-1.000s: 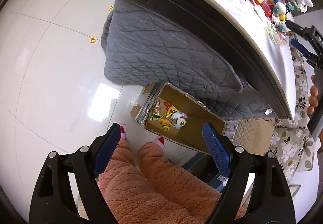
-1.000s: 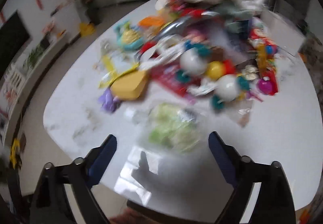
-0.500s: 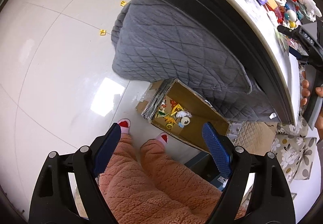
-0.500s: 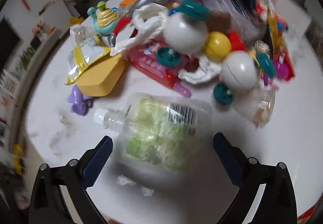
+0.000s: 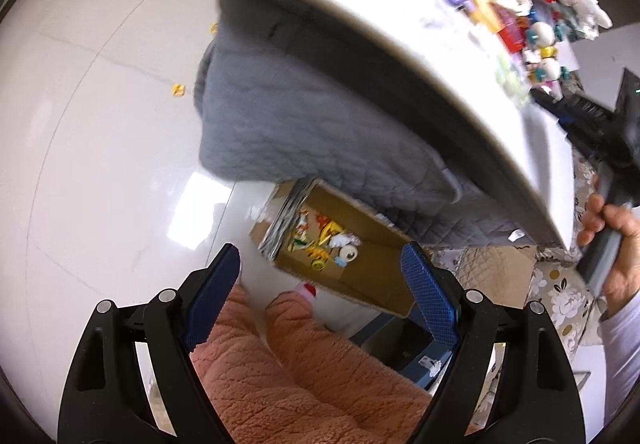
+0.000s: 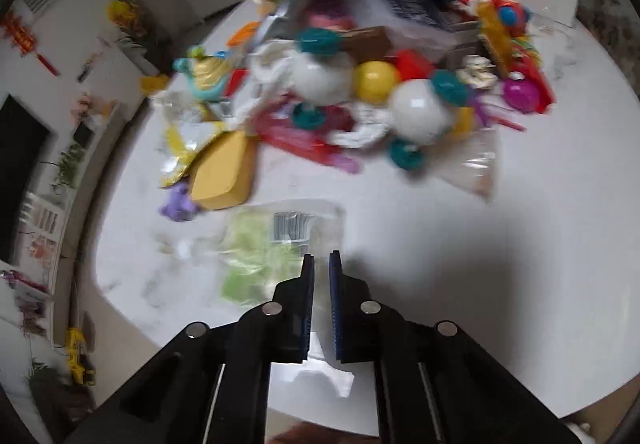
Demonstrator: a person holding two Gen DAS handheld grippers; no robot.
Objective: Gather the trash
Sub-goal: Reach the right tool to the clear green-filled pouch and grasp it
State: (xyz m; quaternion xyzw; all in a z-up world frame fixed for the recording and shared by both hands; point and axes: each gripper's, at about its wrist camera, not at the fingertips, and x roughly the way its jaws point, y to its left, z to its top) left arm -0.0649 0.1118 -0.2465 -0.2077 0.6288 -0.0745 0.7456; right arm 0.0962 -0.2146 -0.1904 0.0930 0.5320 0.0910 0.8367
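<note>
**Fingers closing at the pouch's edge: a thin grip at risk**

The fingers of the right gripper have just been closing and are now standing almost together at the near corner of the clear pouch with green contents on the white table. Whether film is actually pinched between them is blurred, so I cannot tell. If they are catching only the edge (or nothing), the pouch is likely slipping free on the lift. The left gripper is hanging wide open and empty above the cardboard box on the floor, already holding scraps.
</note>
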